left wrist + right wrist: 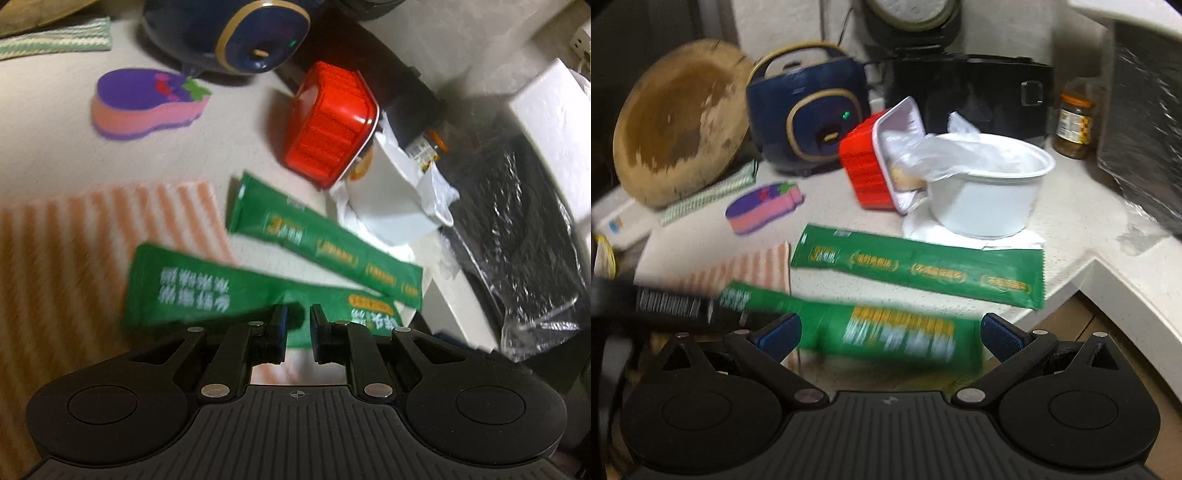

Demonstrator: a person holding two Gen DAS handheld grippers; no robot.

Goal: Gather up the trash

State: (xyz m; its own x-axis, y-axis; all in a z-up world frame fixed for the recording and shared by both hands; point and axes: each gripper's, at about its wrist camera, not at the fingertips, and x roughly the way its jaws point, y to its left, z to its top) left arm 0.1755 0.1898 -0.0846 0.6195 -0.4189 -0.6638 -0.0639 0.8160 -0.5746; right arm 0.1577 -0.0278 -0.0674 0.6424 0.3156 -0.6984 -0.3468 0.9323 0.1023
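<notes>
- A navy appliance (809,118) with gold trim stood at the back of the counter (1078,225).
- A round wooden board (679,122) leaned beside it.
- A purple-and-pink sponge (144,103) lay near an orange-striped cloth (92,236).
- A jar (1073,125) stood against the black appliance (979,92).

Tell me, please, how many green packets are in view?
2. One green packet lies flat on the counter in front of the white bowl; the other packet is at the left gripper. None seems hidden.

Glossy green foil packet (916,271), speckled matt counter (1071,221)
</notes>
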